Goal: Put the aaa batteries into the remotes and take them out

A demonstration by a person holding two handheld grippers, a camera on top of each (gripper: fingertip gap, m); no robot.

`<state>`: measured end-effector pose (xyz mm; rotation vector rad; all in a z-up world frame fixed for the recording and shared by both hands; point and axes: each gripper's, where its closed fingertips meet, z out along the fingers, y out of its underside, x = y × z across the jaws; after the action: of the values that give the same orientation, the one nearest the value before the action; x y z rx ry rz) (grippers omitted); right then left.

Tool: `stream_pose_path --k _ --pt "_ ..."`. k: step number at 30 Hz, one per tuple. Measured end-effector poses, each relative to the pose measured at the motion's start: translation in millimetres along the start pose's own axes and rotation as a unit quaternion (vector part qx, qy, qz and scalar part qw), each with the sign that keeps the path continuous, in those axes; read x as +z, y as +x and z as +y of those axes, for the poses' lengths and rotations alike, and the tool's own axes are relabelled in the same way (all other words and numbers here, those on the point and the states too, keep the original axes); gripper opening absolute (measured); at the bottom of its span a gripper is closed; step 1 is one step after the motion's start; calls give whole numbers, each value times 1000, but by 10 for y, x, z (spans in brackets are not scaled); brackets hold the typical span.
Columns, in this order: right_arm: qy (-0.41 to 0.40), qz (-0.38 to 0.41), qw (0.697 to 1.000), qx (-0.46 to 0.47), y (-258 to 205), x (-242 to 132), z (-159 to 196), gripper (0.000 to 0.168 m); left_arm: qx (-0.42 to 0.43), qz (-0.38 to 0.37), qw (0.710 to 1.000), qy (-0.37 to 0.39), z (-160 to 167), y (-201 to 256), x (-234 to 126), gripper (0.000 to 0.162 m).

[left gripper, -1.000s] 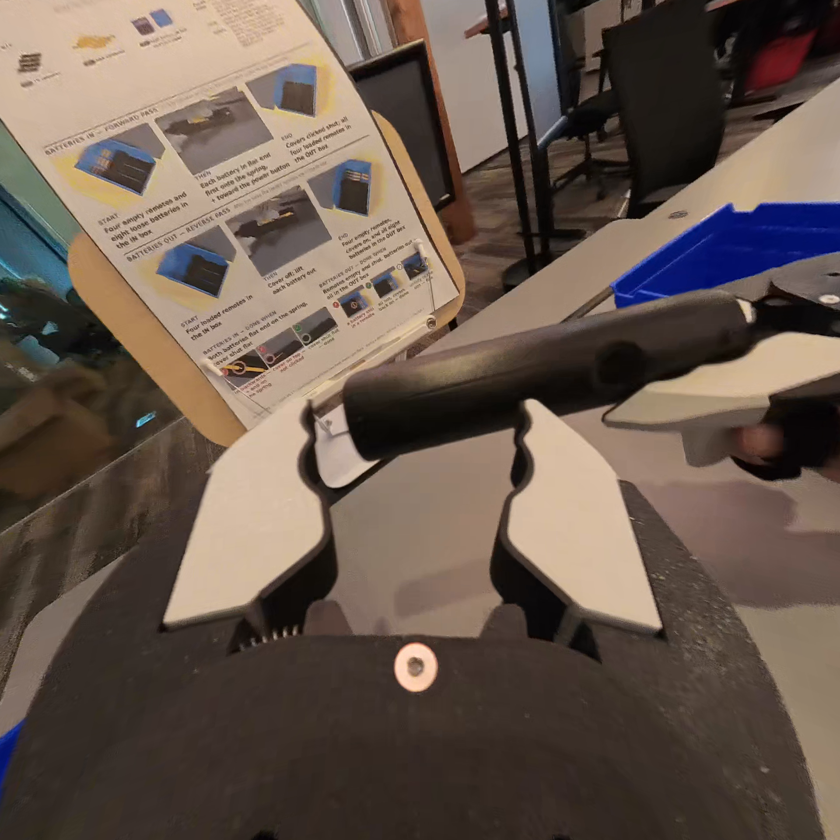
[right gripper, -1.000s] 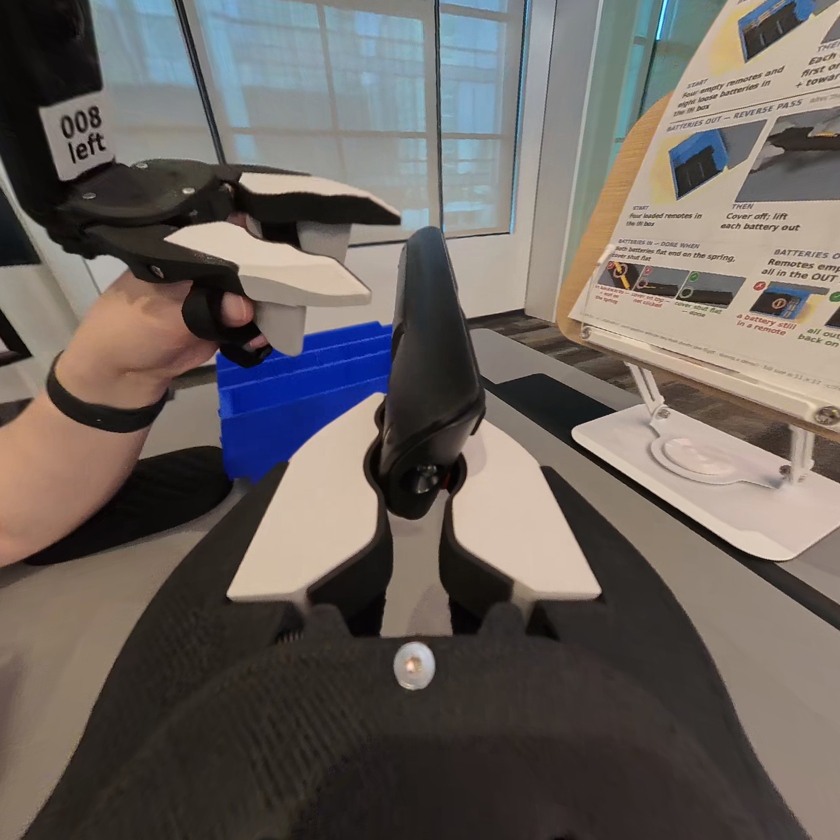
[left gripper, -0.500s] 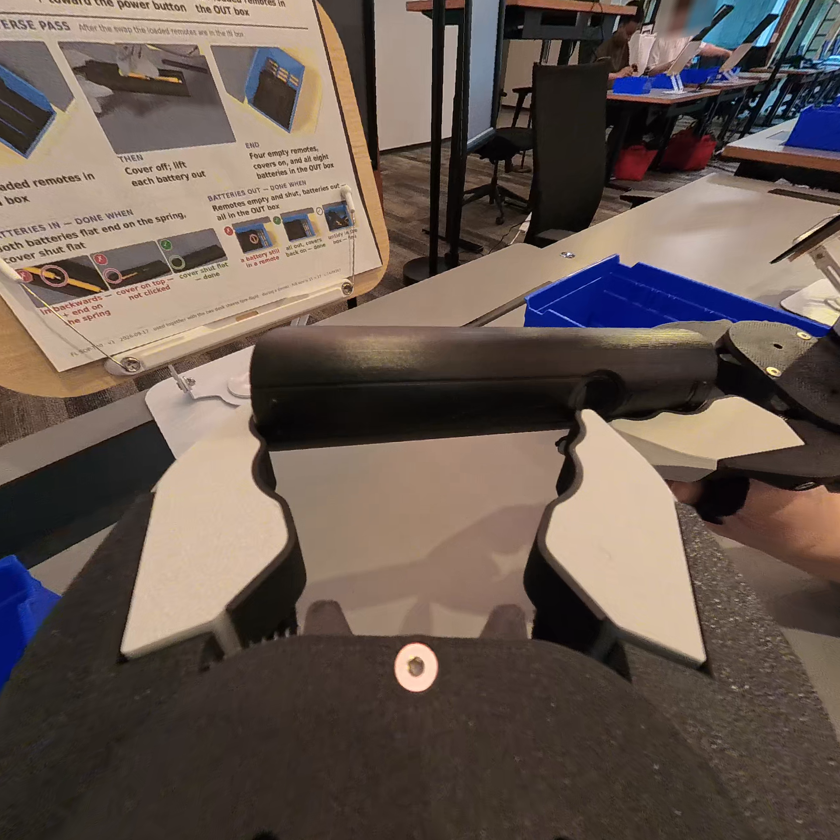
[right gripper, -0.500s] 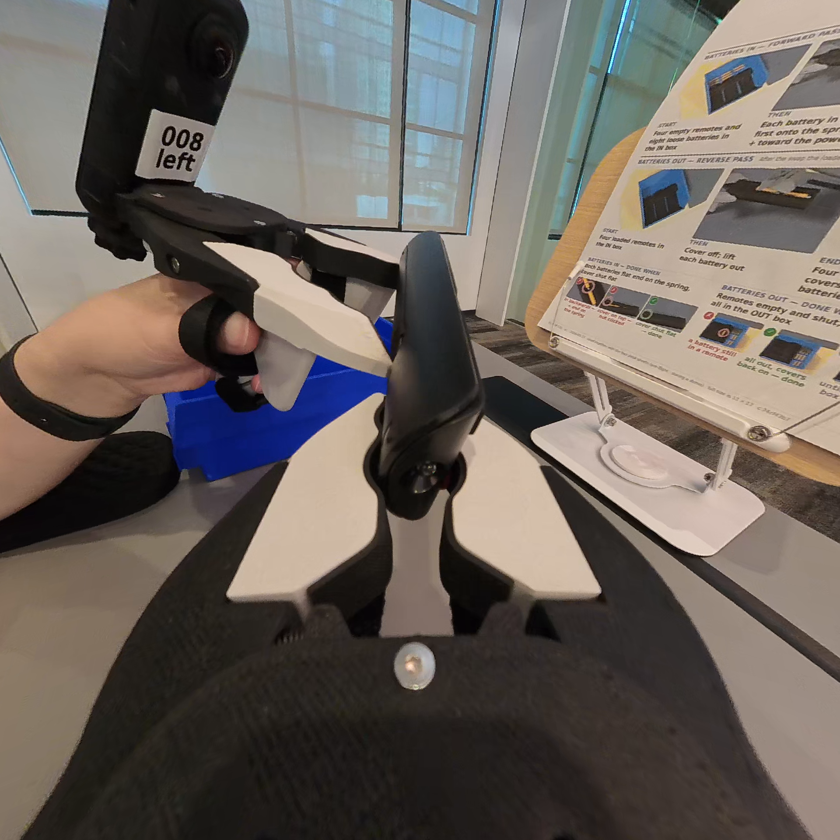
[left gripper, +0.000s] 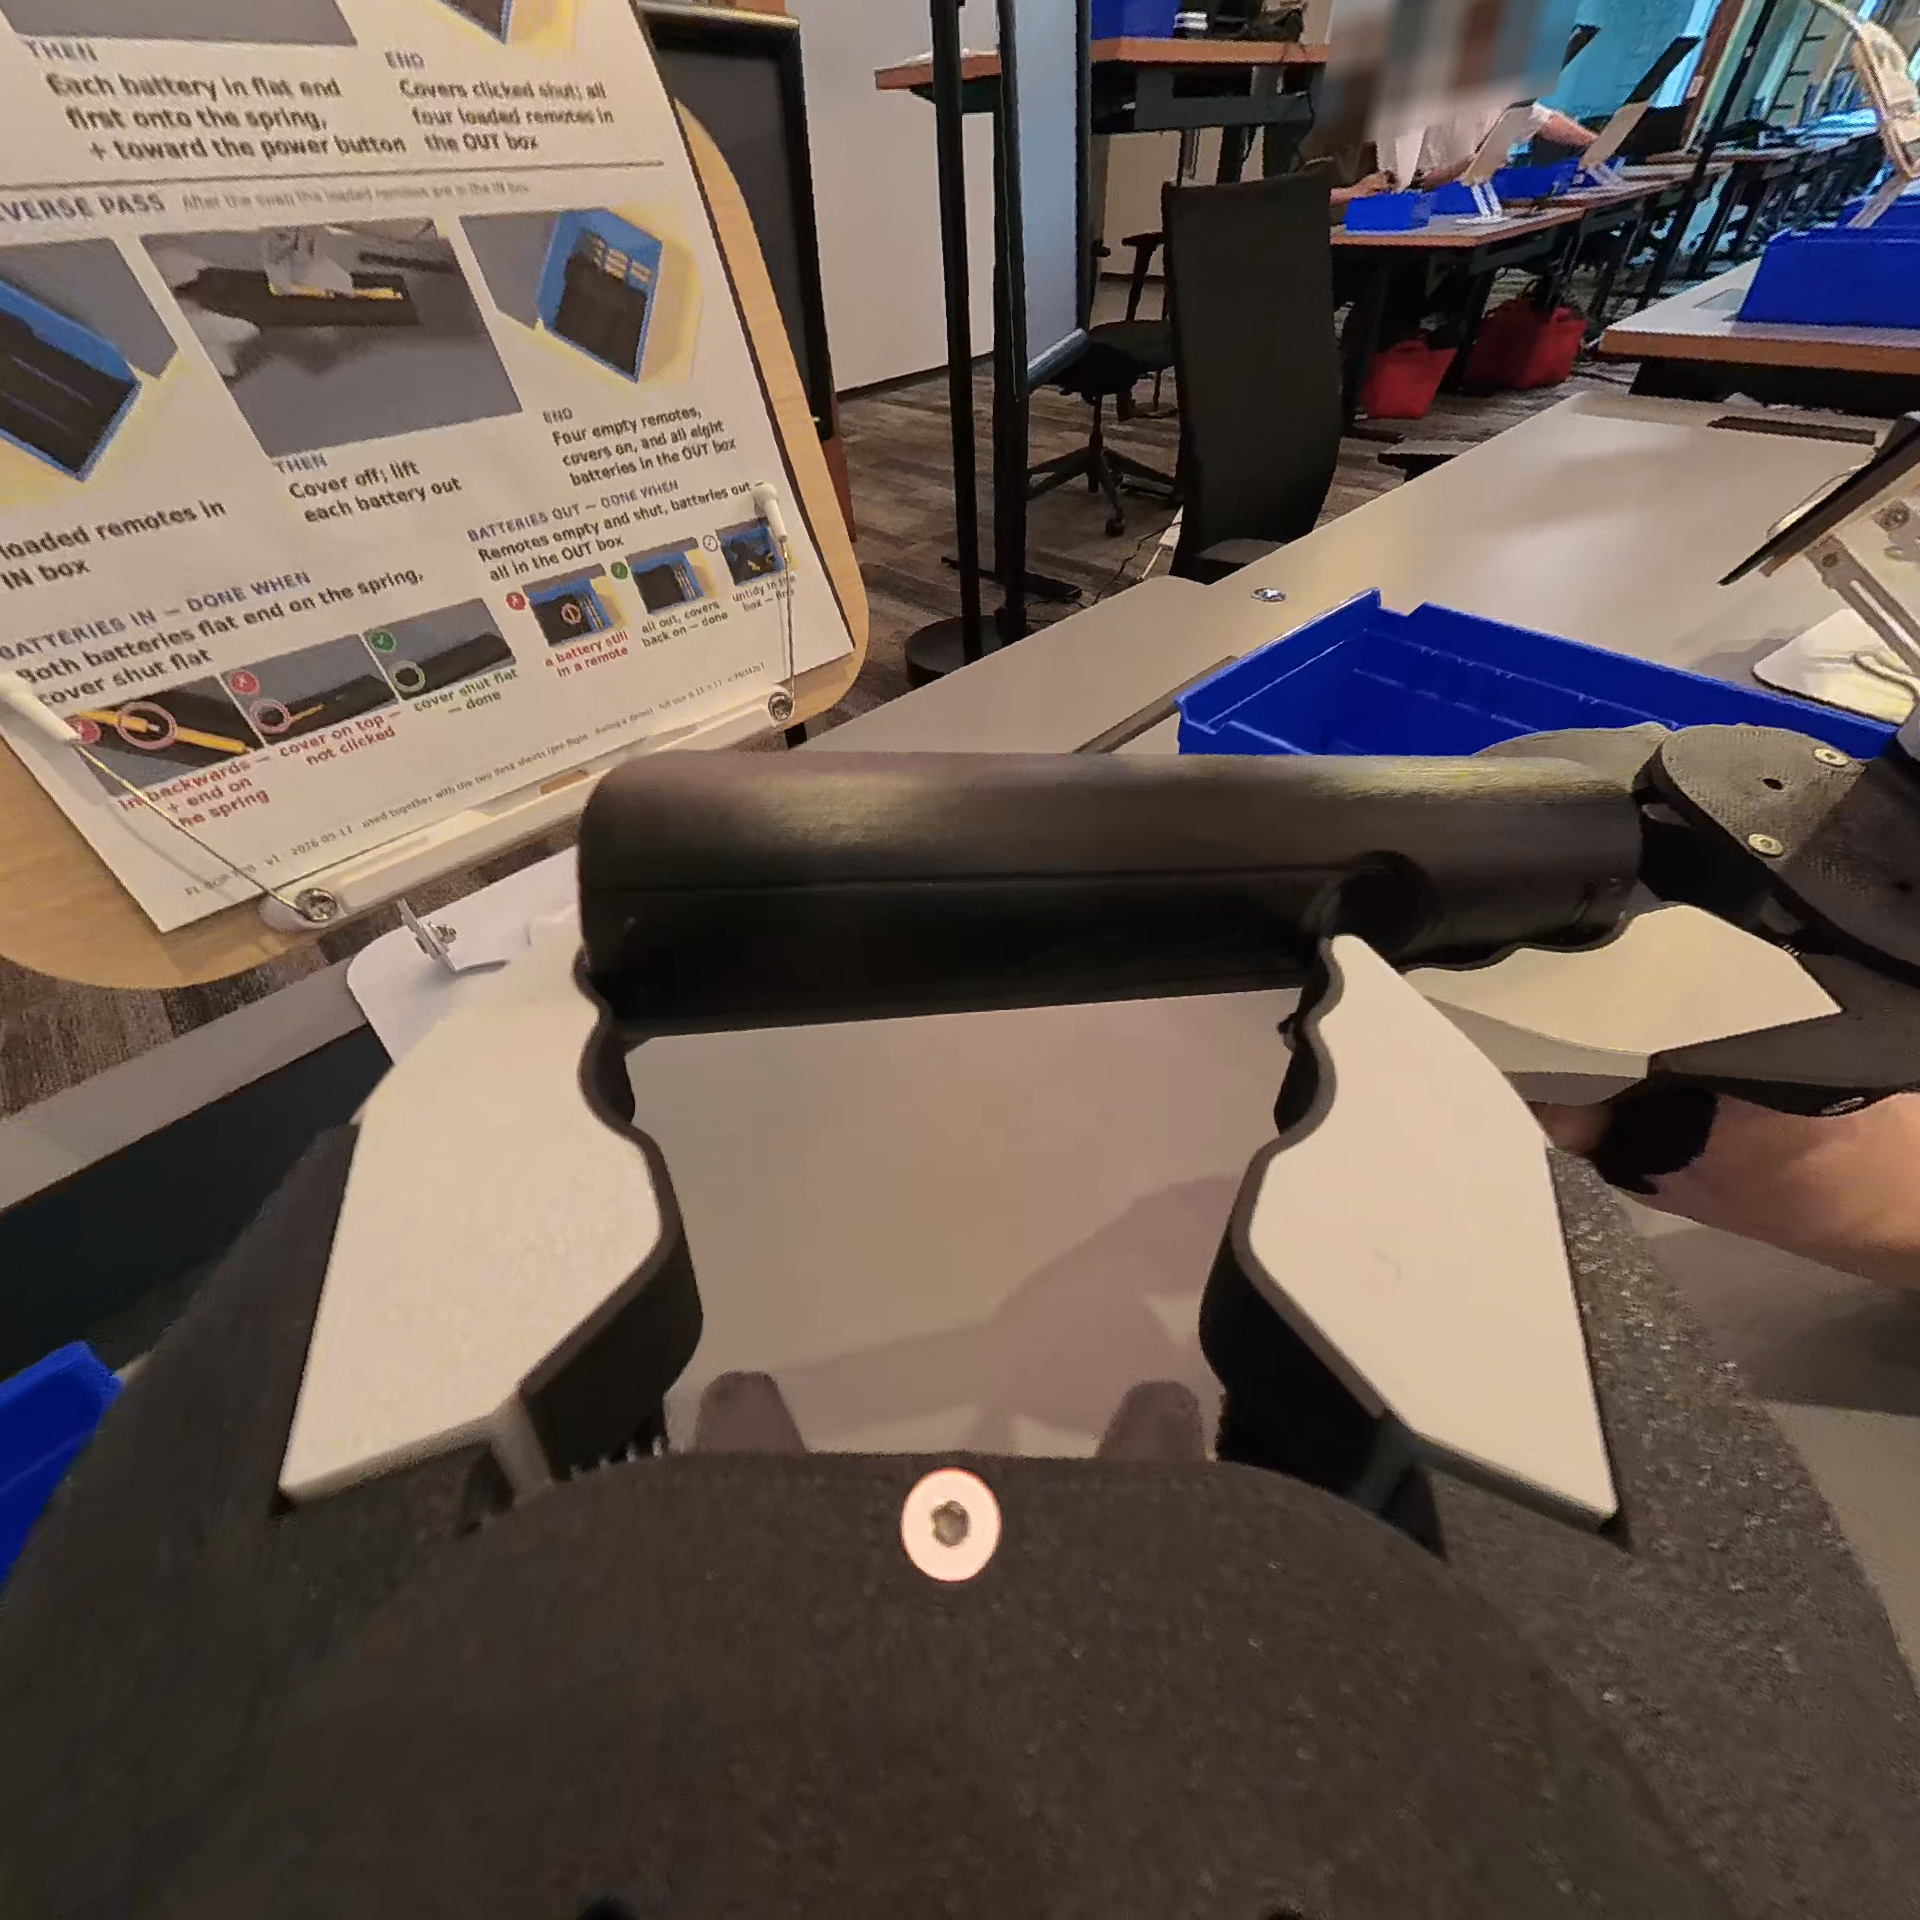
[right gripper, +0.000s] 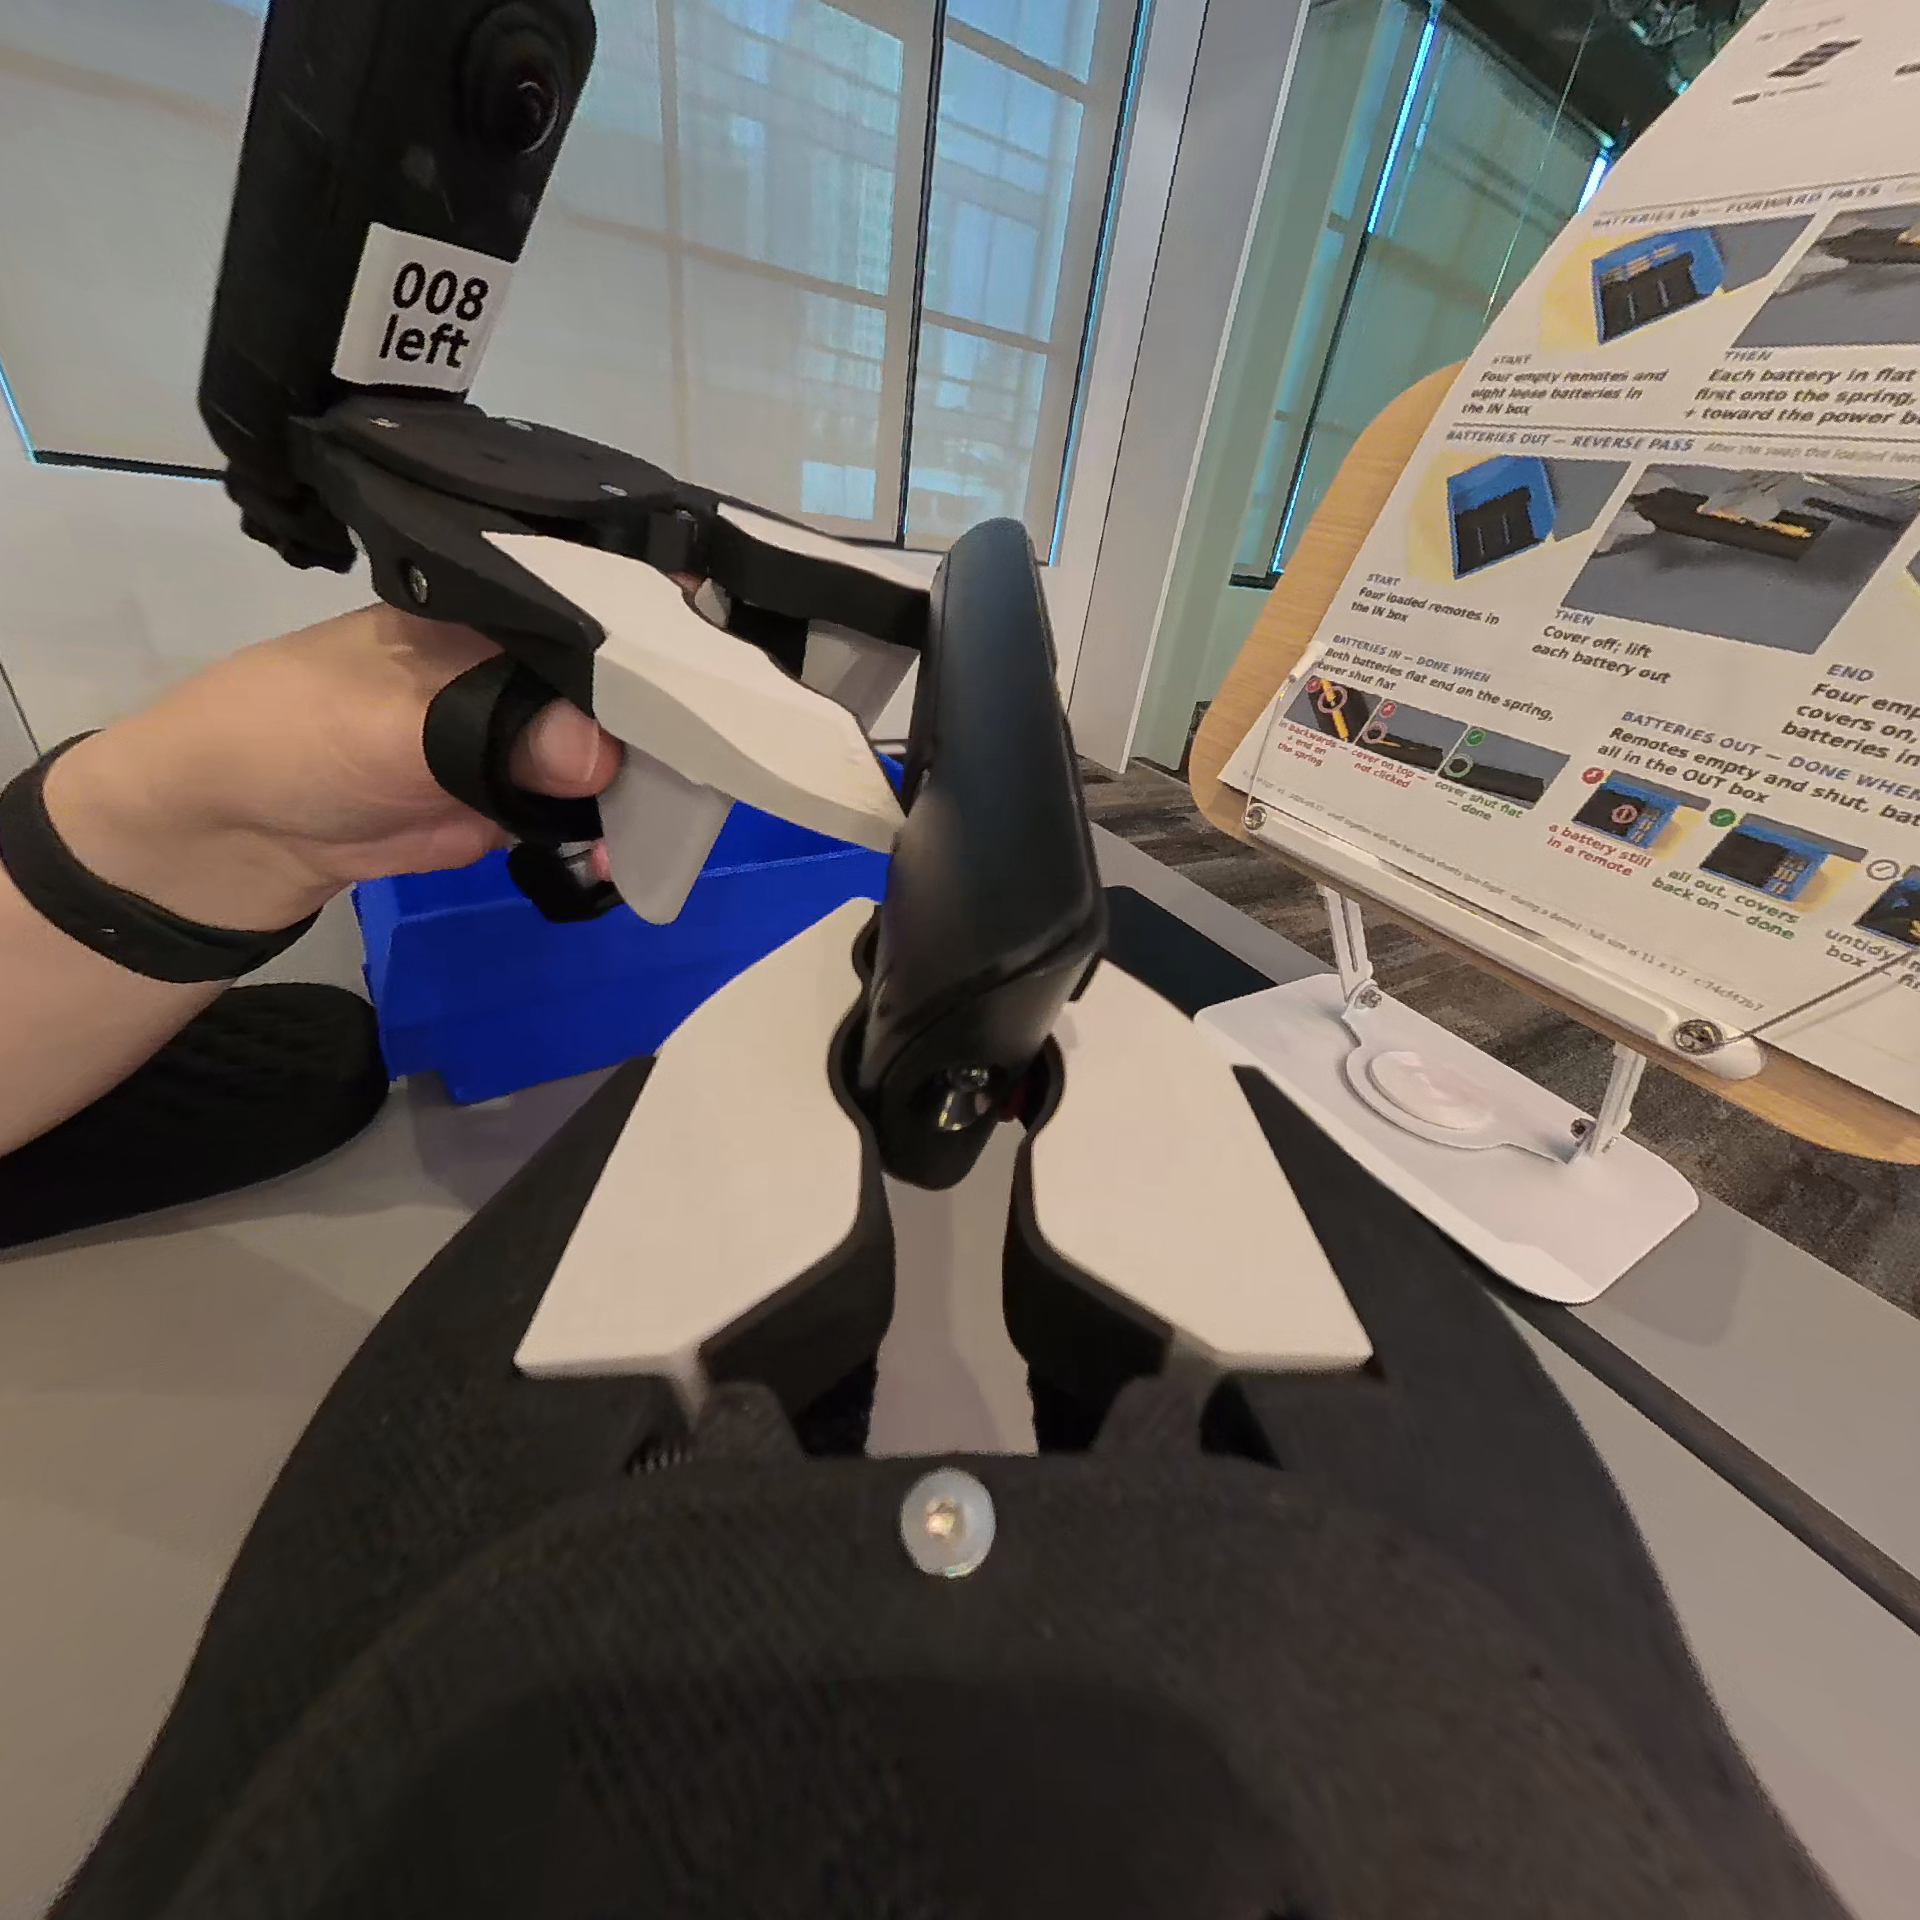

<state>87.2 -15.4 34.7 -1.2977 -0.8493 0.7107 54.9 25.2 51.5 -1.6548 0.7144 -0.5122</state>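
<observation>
- Gripping one end of a black remote (right gripper: pixel 977 873), the right gripper (right gripper: pixel 951 1081) has its jaws closed tight, holding it above the grey table (right gripper: pixel 208 1455), probably steadying it for work.
- Straddling the remote's length, the left gripper (left gripper: pixel 951 987) is spread wide, fingertips touching its edge, not clamped.
- At two o'clock in the left wrist view, a blue bin (left gripper: pixel 1455 686) waits.
- At eleven o'clock stands an instruction sheet (left gripper: pixel 364 468).
- No batteries are visible.

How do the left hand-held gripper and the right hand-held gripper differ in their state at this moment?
The right hand-held gripper is shut on one end of the long black plastic remote; the left hand-held gripper is wide open, its fingertips at the remote's side. In the left wrist view the remote runs across the left hand-held gripper's fingers; in the right wrist view it points away. Both have white fingers.
</observation>
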Motion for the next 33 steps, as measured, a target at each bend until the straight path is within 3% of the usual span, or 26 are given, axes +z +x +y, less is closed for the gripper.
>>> stream_pose_path --k 33 --pt "7 11 999 -49 -57 -27 -65 19 6 24 1000 10 -64 35 -54 123"
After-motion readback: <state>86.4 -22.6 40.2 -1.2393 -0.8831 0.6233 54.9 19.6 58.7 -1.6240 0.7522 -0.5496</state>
